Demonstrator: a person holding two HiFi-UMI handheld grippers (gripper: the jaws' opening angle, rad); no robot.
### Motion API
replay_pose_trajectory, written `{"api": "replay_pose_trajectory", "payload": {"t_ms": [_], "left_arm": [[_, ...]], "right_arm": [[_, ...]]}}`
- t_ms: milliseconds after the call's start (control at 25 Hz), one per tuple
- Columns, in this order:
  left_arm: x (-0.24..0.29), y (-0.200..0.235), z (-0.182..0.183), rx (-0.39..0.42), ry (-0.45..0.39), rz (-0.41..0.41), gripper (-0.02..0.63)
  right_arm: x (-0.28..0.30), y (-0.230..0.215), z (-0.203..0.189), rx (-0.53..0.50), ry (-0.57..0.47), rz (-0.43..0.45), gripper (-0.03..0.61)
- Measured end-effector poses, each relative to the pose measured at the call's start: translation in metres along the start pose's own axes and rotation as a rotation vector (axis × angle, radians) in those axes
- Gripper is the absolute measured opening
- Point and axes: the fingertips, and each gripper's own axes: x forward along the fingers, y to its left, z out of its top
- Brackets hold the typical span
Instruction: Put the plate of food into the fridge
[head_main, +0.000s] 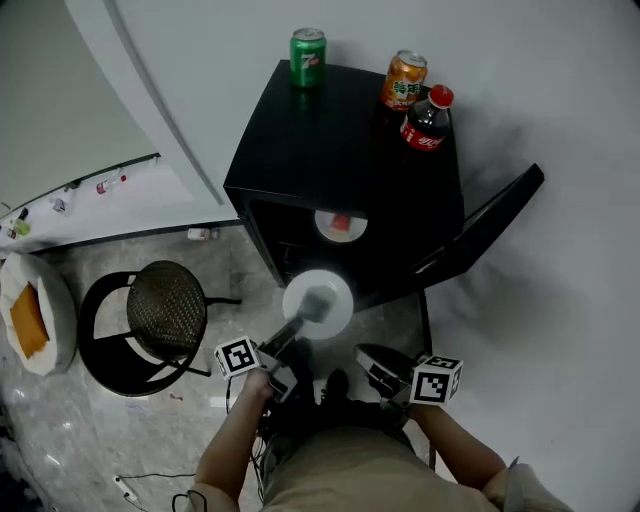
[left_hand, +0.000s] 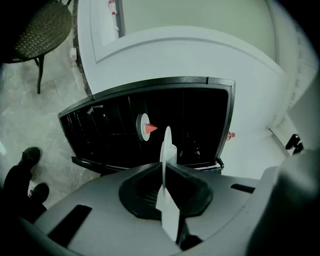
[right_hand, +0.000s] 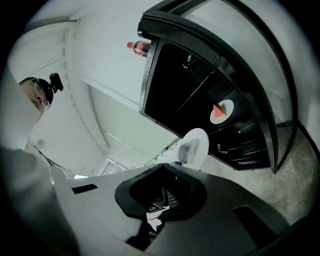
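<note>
Your left gripper (left_hand: 165, 172) is clamped on the near rim of the white plate (head_main: 341, 293). The plate hangs in the air just in front of the open fridge (head_main: 340, 150), with a pale lump of food (head_main: 317, 302) sitting on it. Your right gripper (right_hand: 162, 196) is closed on nothing, low and to the right of the plate, near your body.

The step in hand looks like carrying the plate in through the opening. A rim pinch from 1 side gives the plate leverage against the jaws, so keep the squeeze firm and hold the plate level. Any droop at the far edge could let the food slide. Move slowly and straight toward the far side.

1 other plate (head_main: 340, 224) with a red piece on it already sits inside, toward the back. Aim for a bare stretch of shelf nearer the front or to 1 side of it, so the 2 plates don't knock. The dark interior hides how much room there is, so ease in and watch the shelf edge.

The door (head_main: 495, 215) stands open to the right. Keep your right gripper out of the plate's path, where it is handy for the door afterward. Set the plate fully down before you let the jaws part.
</note>
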Motion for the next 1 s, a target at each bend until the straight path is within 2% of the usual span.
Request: {"api": "replay_pose_trajectory", "payload": {"t_ms": [240,440,640,1000], "left_arm": [[0.022,0.034,0.023,0.013,-0.012,0.013,0.015],[0.034,0.053,0.032,0.005,-0.011,0.023,0.014],[0.043,0.077,0.042,0.053,0.005,0.056,0.014],[0.059,0.119,0.046,0.041,0.027,0.064,0.014]], "right_arm": [[0.021,0.002,0.001,-0.085,0.051,-0.013,0.021],[0.027,0.0,-0.001,-0.093,0.079,-0.01,0.021],[0.034,-0.009,-0.004,-0.105,0.099,-0.007,0.021],[0.041,-0.023,-0.007,-0.104,0.126,-0.013,0.021]]}}
